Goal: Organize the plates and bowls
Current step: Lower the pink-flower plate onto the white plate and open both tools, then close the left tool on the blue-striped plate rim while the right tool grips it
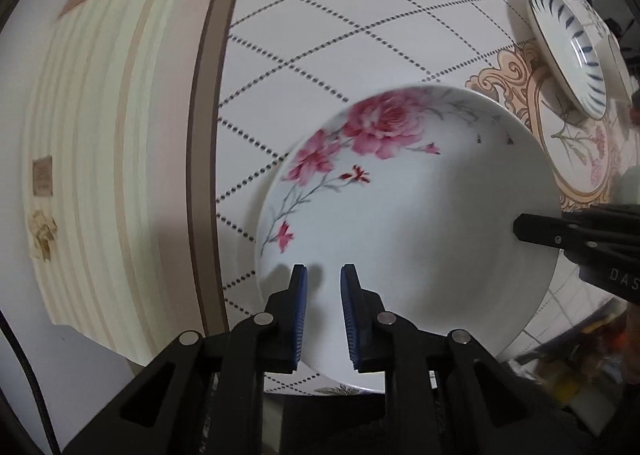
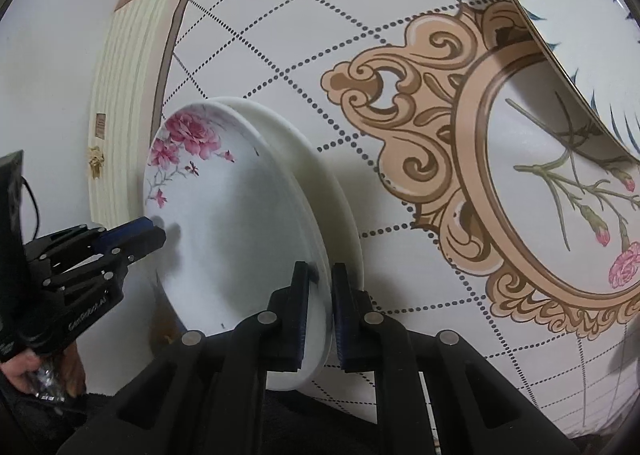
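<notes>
White tablecloth (image 2: pixel 280 35) with dotted diamond grid, ornate tan floral medallion (image 2: pixel 460 191), striped wall panel (image 1: pixel 100 135)

A table under a white tablecloth (image 2: pixel 280 35) carries everything; the cloth bears a dotted diamond grid and an ornate tan medallion (image 2: pixel 432 127) framing painted carnations. On it rests a stack of white plates, the top one a rose-patterned plate (image 1: pixel 400 215), with plain white rims (image 2: pixel 332 191) showing beneath it. Near the medallion sits a blue-striped dish (image 1: pixel 568 51), its edge overlapping the tan frame.
</notes>
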`<state>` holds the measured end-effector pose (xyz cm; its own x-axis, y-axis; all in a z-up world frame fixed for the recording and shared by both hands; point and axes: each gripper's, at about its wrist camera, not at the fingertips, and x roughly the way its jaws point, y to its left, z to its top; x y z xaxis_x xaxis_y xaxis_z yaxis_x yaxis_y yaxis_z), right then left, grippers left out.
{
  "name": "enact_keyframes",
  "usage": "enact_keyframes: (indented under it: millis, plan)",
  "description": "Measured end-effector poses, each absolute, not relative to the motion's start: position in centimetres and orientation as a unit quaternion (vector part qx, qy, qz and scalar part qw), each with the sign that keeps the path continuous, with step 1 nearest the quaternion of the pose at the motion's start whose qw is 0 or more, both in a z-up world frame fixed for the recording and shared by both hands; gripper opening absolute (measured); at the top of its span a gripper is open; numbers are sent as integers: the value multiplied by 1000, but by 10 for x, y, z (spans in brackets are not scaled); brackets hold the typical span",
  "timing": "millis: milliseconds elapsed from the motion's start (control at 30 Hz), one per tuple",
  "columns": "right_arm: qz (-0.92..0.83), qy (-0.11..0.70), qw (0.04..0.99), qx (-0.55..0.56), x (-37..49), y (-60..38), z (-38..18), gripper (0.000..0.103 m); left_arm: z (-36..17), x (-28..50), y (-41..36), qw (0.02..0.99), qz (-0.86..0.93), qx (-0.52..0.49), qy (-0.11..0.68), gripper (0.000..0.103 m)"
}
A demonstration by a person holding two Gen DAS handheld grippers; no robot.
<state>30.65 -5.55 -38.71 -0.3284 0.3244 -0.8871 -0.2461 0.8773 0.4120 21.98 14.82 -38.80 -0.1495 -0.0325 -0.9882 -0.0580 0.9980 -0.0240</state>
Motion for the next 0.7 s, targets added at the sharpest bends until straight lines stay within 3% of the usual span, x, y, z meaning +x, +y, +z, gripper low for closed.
enact_keyframes:
  millis: [233,367,400,433,500,533,600,667,700]
  plan:
    - [218,775,593,4,294,-54,-386,15,-385,220,126,658,21,-7,753,17]
    - [196,775,601,-10,287,-49,-379,23,-378,222,121,660,38,-5,750,28]
    - [192,774,604,-12,284,-47,-375,32,-377,223,119,661,40,-6,750,29]
    - [191,772,606,-14,282,-45,-371,53,-376,223,117,662,40,-8,749,29]
    - [176,765,619,-33,282,-43,-361,79,-374,224,111,665,43,-11,746,31]
    - [178,761,623,-29,282,-43,-357,79,-374,225,109,666,43,-12,745,34]
    - [178,758,627,-30,284,-44,-351,79,-368,226,111,668,43,-18,743,41]
    - [169,747,642,-42,286,-47,-344,79,-360,229,112,674,41,-24,737,58]
    - [161,742,649,-43,288,-51,-340,79,-354,235,108,680,41,-25,732,74]
